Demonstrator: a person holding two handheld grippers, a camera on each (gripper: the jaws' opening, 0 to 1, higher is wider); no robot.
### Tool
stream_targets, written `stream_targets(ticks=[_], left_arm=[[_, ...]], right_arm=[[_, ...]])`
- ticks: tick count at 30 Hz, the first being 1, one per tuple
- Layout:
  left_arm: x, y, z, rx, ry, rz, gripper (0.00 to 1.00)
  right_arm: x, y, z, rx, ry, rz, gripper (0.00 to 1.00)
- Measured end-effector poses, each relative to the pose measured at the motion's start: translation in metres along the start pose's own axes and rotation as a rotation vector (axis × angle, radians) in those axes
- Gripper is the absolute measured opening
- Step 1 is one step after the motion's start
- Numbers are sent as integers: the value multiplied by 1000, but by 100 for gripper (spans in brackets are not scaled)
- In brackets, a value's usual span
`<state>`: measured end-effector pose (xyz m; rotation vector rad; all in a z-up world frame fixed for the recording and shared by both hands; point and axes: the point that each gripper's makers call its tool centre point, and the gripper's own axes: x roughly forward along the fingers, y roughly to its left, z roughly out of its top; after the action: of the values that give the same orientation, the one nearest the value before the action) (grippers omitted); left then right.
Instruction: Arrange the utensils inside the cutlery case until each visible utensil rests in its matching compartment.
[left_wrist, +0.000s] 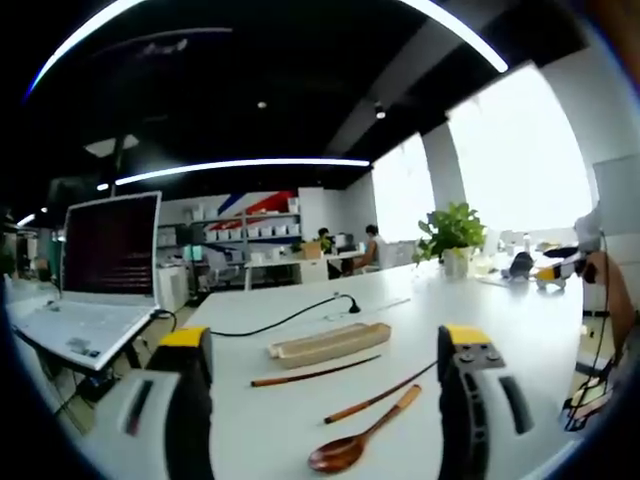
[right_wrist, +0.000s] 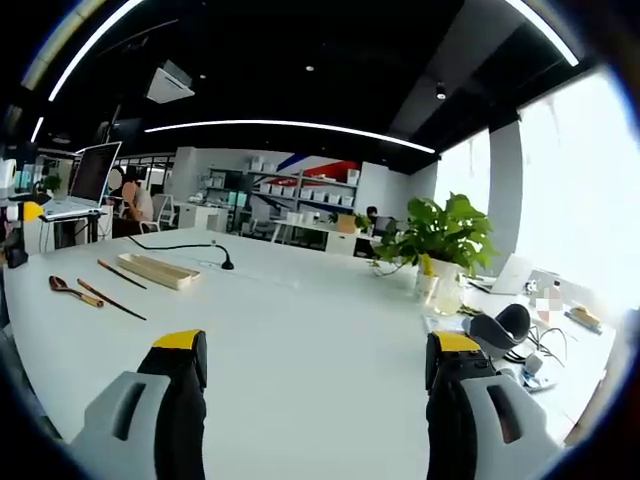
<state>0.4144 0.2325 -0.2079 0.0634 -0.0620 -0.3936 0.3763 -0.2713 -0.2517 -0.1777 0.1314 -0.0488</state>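
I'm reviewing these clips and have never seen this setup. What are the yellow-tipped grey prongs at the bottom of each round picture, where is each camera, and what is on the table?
There is no robot arm here. A person holds a two-jaw gripper in each hand, and a fisheye camera rides on each, looking forward along its jaws. The prongs are those jaws: the left gripper in the left gripper view, the right gripper in the right gripper view. Both stand open and hold nothing.

On the white table lie a long wooden cutlery case, two chopsticks and a wooden spoon, all outside the case. Behind them are a black cable, a laptop on a stand and a potted plant. The right gripper view sees the same utensils far off at its left.
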Motion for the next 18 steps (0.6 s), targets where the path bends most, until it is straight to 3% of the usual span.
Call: stream_targets(ticks=[7,12,15,18], left_arm=[[2,-1,-4,-5,14,-8,96],[5,-1,-6,-15,19,-14,95],[14,-4,-13,-16,69,-36,95],[24,-6,-10,-23,60,-54,94]], right_arm=[[2,4,6,57,-29,2,92],[9,20,8,79,-26,37,92],[15,31,17,49,-38,59,91],[26,43,28,39,-51,92,91]])
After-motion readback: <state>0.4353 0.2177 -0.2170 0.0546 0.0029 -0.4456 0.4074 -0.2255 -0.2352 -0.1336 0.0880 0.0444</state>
